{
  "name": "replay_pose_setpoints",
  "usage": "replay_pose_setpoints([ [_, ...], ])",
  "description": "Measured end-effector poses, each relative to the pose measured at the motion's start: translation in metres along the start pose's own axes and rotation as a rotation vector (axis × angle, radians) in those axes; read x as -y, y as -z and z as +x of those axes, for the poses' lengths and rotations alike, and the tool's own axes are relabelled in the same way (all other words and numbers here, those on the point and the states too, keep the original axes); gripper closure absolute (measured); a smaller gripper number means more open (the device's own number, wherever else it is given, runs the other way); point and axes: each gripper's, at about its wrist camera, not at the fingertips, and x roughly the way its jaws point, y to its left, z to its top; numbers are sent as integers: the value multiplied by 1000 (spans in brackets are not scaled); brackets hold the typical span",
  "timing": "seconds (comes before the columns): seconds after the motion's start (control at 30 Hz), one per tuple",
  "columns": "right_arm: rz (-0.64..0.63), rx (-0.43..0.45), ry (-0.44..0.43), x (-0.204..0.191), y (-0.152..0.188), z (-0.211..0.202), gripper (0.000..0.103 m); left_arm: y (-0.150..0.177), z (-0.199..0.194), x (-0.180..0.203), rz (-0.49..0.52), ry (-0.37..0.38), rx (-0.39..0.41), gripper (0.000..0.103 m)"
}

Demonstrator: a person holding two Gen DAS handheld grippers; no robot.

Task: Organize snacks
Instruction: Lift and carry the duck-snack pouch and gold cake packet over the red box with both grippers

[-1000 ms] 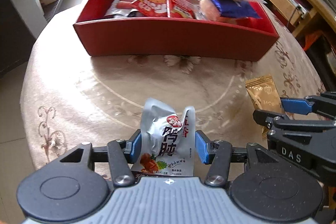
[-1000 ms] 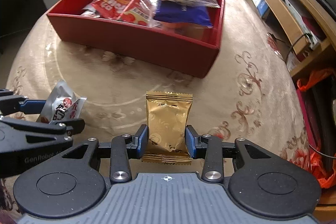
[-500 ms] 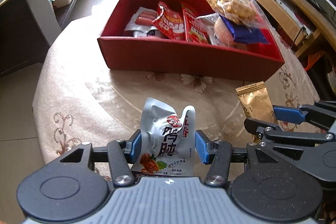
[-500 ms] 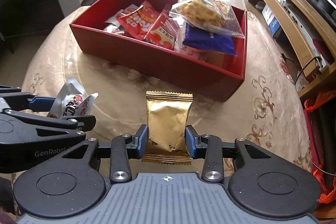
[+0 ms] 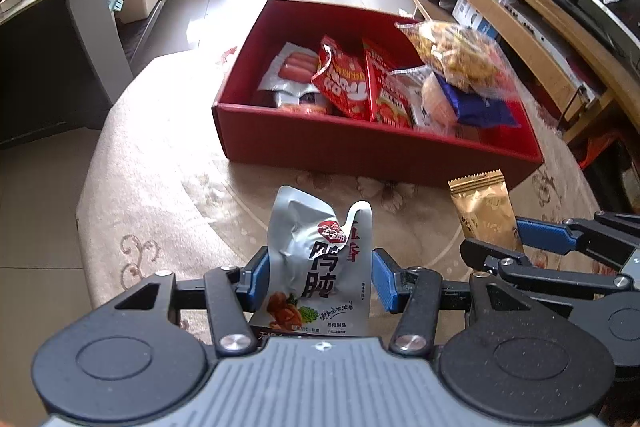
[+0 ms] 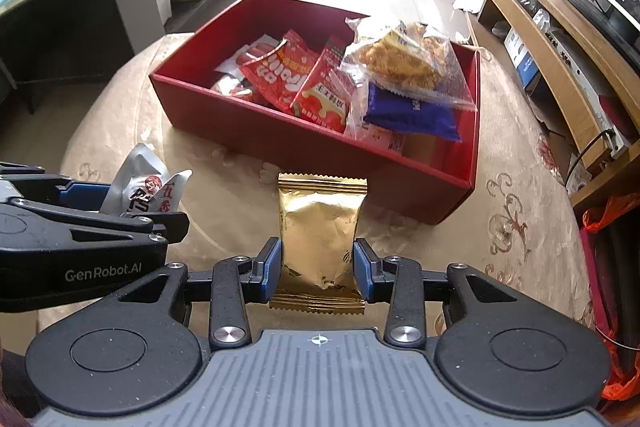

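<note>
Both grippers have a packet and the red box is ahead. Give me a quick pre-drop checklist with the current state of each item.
1. Left gripper shut on the crinkled silver foil pouch: ok.
2. Right gripper shut on the gold foil packet: ok.
3. Both packets lifted clear of the beige patterned tablecloth: cannot tell.
4. Open red cardboard box ahead of both grippers, nothing in between: ok.
5. Free room inside: bare floor shows at the box's near right corner; the left and middle are packed with snacks: ok.
6. Clear bag of fried snacks perched atop the blue packet; could slide if bumped: cannot tell.
</note>
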Motion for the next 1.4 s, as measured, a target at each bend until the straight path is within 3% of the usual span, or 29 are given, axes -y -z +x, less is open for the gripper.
replay_pose_setpoints([
  [0.93,97,167,16,34,-77,-12,57,-86,-13,14,-39,-34,170,57],
  [1.4,128,107,15,53,-101,35,56,-119,41,17,-48,-64,106,57],
])
